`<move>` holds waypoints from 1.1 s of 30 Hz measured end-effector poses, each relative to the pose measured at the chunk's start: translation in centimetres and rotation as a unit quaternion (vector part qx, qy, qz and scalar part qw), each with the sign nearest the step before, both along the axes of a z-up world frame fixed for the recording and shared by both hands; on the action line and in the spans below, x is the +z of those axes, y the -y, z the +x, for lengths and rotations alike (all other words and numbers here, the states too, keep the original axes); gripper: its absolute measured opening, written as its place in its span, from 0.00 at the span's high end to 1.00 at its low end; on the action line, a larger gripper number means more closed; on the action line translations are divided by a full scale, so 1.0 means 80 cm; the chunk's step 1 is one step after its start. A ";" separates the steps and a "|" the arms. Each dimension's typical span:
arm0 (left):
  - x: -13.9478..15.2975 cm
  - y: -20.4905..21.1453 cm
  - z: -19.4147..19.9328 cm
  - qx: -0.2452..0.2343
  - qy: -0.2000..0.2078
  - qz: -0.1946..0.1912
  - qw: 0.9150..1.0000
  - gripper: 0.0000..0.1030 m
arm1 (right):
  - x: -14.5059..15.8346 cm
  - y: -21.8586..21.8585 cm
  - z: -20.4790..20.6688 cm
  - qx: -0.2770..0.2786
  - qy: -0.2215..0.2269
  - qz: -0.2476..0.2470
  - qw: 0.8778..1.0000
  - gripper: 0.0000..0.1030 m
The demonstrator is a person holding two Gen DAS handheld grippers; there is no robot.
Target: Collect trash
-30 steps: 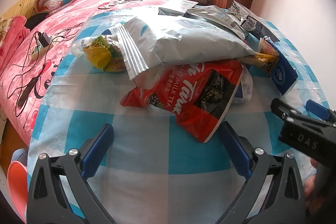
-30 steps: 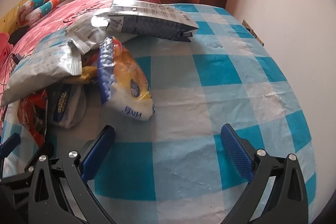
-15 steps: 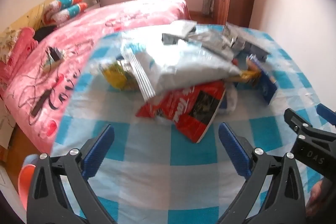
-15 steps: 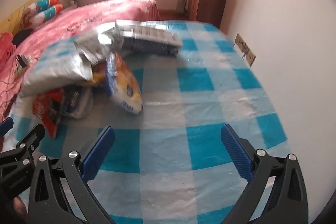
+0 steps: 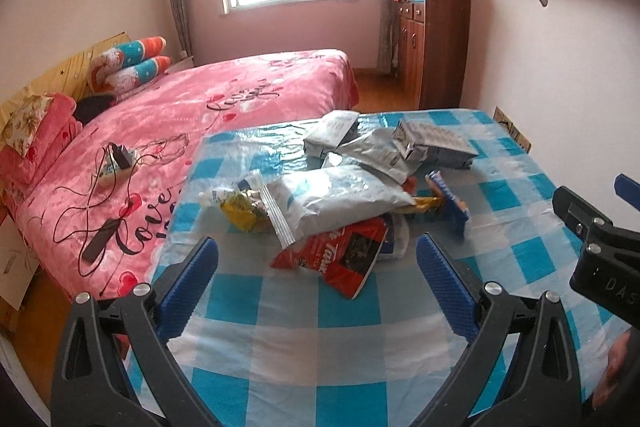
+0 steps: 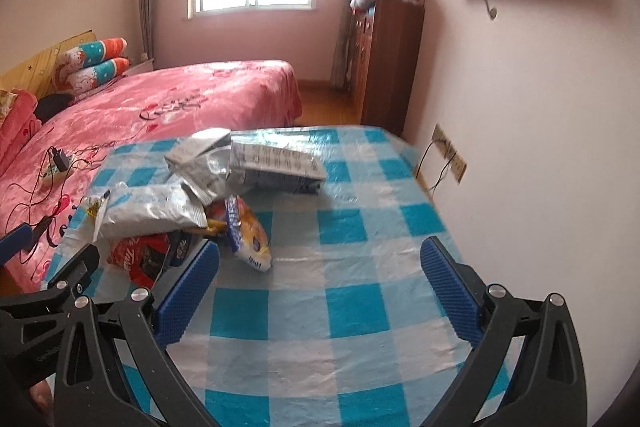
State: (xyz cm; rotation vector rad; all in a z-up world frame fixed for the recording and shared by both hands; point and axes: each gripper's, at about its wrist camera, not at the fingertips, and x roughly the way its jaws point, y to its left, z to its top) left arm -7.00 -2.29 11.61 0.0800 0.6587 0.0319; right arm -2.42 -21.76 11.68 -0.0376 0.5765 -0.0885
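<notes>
Pulled back and raised since the earlier frames, both tools, so that the heap sits farther off and more of the room shows. Left to right now: pink quilted bed (image 5: 224, 115) at far left, then the blue-and-white checked plastic tablecloth (image 5: 320, 311) carrying the pile of crumpled snack wrappers (image 5: 344, 187), then bare pink wall. Left gripper (image 5: 318, 285) spread wide, blue ribbed pads well apart, holding nothing. Right gripper (image 6: 320, 287) likewise fully spread and empty, over bare cloth.

Key relation: pile lying straight ahead of the left gripper, beyond its tips, and ahead-left of the right one, hence probably nearer work for the left. Nearest piece is the red glossy milk-tea pouch (image 5: 340, 259), flat, long axis running from far left to near right, one corner pointing toward the left pads. Atop it, a silver-white pillow bag (image 5: 340, 203) with a crimped end, puffed and wrinkled. Farther right, a yellow-and-blue packet (image 6: 246, 237) standing on edge, closest to the right gripper. At the far side, grey printed foil bags (image 6: 272, 167), overlapping.
</notes>
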 end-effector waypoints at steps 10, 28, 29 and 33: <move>0.034 -0.012 -0.034 -0.007 0.039 -0.023 0.999 0.03 | 0.034 0.004 -0.034 -0.009 0.043 -0.016 0.999 0.04; 0.052 -0.028 -0.053 0.005 0.052 -0.041 0.998 0.03 | 0.053 0.002 -0.059 -0.012 0.078 -0.024 0.997 0.04; 0.051 -0.028 -0.053 0.005 0.051 -0.042 0.998 0.03 | 0.053 0.001 -0.060 -0.011 0.077 -0.023 0.997 0.04; 0.048 -0.029 -0.053 0.004 0.050 -0.041 0.998 0.03 | 0.053 0.001 -0.060 -0.011 0.077 -0.024 0.997 0.04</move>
